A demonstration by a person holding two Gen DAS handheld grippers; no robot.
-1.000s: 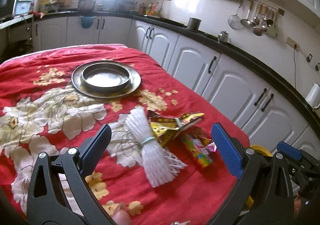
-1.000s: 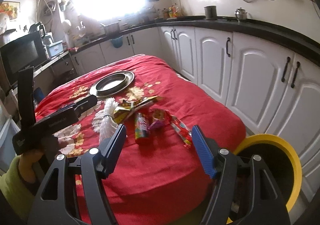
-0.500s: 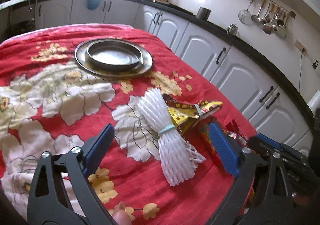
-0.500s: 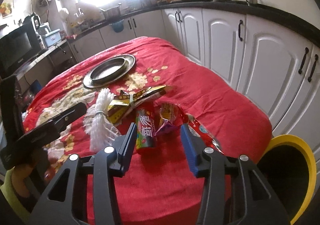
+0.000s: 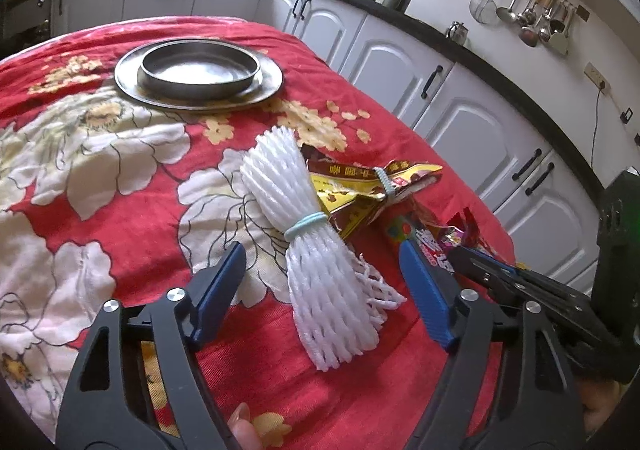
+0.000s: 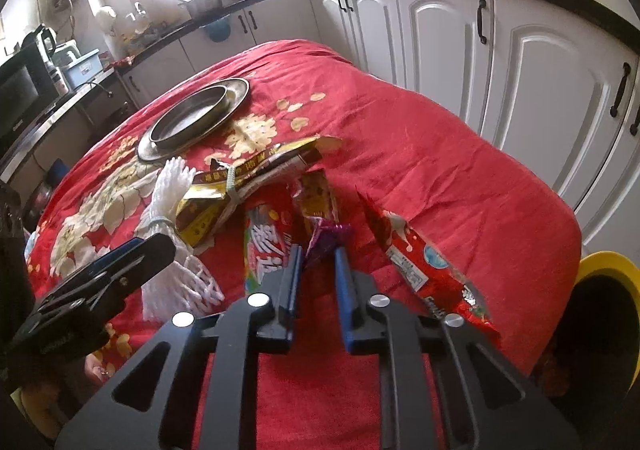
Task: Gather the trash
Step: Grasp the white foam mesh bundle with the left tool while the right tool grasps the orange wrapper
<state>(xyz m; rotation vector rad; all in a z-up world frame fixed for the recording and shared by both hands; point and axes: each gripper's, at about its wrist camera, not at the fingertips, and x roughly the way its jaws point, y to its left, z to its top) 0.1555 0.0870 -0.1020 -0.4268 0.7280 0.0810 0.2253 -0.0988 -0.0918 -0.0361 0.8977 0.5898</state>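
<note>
Purple wrapper [image 6: 326,238] lengthwise between gripper [image 6: 316,274] fingers

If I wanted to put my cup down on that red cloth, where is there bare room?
Bare cloth lies between the metal plate and the cabinet-side edge of the table, and on the big white flowers left of the foam net bundle. It is crowded near the front, where the gold wrapper, purple wrapper and red wrapper lie close together.
</note>
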